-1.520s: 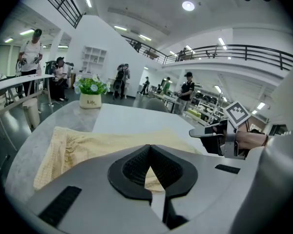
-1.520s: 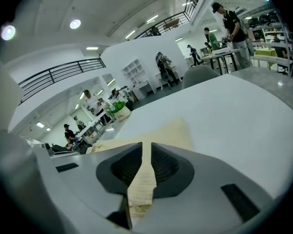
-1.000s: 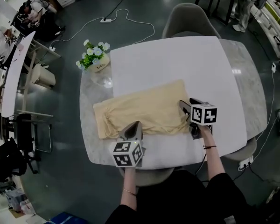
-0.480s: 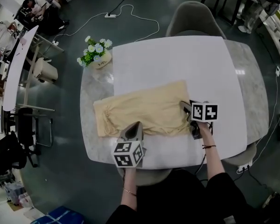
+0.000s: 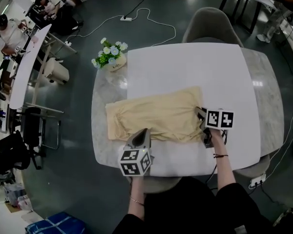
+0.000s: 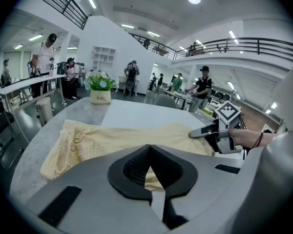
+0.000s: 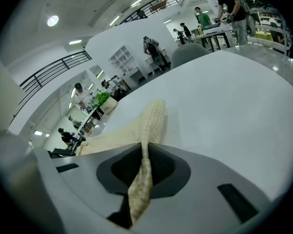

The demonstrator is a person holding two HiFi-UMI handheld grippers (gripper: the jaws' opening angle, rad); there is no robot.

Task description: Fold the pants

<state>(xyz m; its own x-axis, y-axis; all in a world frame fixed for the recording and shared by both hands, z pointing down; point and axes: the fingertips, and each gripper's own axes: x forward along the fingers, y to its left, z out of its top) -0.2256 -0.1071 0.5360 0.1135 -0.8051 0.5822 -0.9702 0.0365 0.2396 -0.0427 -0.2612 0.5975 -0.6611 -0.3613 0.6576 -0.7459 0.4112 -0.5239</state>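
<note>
Cream pants [image 5: 156, 117] lie flat across the table, long side running left to right. My left gripper [image 5: 142, 132] sits at their near edge, and in the left gripper view its jaws [image 6: 149, 146] meet at the tips with cream cloth showing in the gap behind them. At the pants' right end is my right gripper [image 5: 203, 126]. Its jaws have just been closing, and in the right gripper view [image 7: 145, 145] a strip of the cloth [image 7: 151, 118] is pinched between them.
The pants rest partly on a white mat [image 5: 195, 72] laid over a marble table [image 5: 100, 106]. A pot of flowers [image 5: 111, 57] stands at the table's far left corner. A grey chair [image 5: 210, 26] is behind the table.
The right gripper's jaws, spread wide around the pants' right end before, have come together on the cloth. The left gripper has stayed at the near edge.
</note>
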